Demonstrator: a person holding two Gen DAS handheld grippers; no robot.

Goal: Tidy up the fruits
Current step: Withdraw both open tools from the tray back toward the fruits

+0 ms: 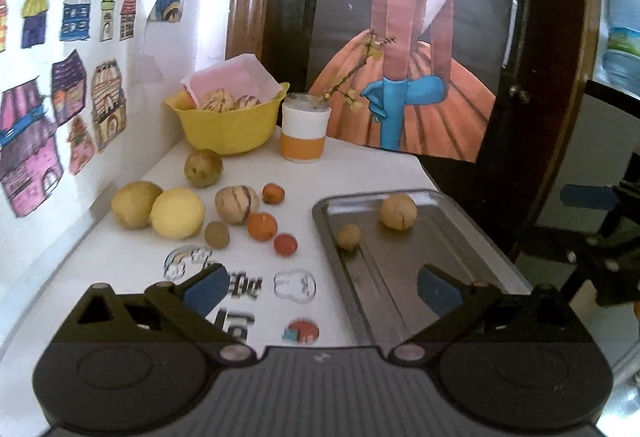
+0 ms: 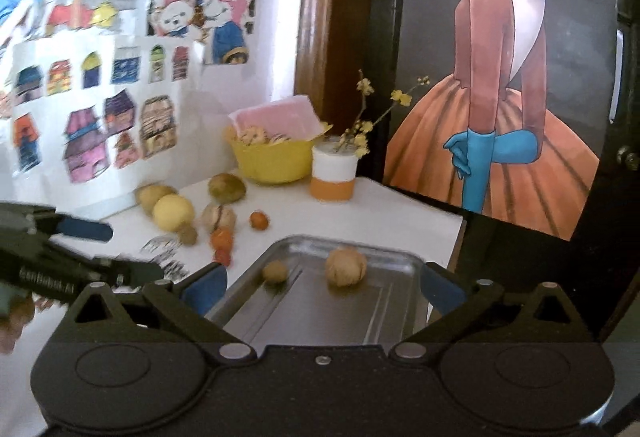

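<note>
White counter (image 1: pixel 132 269) against a wall of children's drawings carries everything here, with a dark framed painting of a figure in an orange skirt (image 1: pixel 404 93) behind it.

Loose fruit lies in a cluster on the counter's left part: a dull yellow-brown pear-like fruit (image 1: pixel 134 209) touching a bright yellow lemon (image 1: pixel 178 212), a greenish-brown round fruit (image 1: pixel 203 167) nearer the wall, a cream melon with dark stripes (image 1: pixel 237 203), a small olive-green fruit (image 1: pixel 217 234), and three small orange-red fruits (image 1: pixel 262 225) near them. Just to the right sits a shallow grey metal tray (image 1: pixel 432 269) holding two pieces well apart: a tan round fruit with a dark crack (image 1: pixel 398 211) and a small brown fruit (image 1: pixel 349 237). Behind the cluster stand a yellow plastic bowl (image 1: pixel 228 129) with more striped fruit and a pink sheet in it, and a white-and-orange jar with a flowering twig (image 1: pixel 304 129).

Judging by this, sorting is partly done: two fruits sit on the tray, most remain on the counter. Left gripper (image 1: pixel 322 287) hovers over the counter's near edge, jaws wide apart and empty. Right gripper (image 2: pixel 324 287) hangs over the tray's near end, jaws likewise apart and holding nothing.

Next move likely calls for the left gripper to reach forward to one of the nearest small fruits, centre it between the jaws, and close gently, since round fruit may roll away.
</note>
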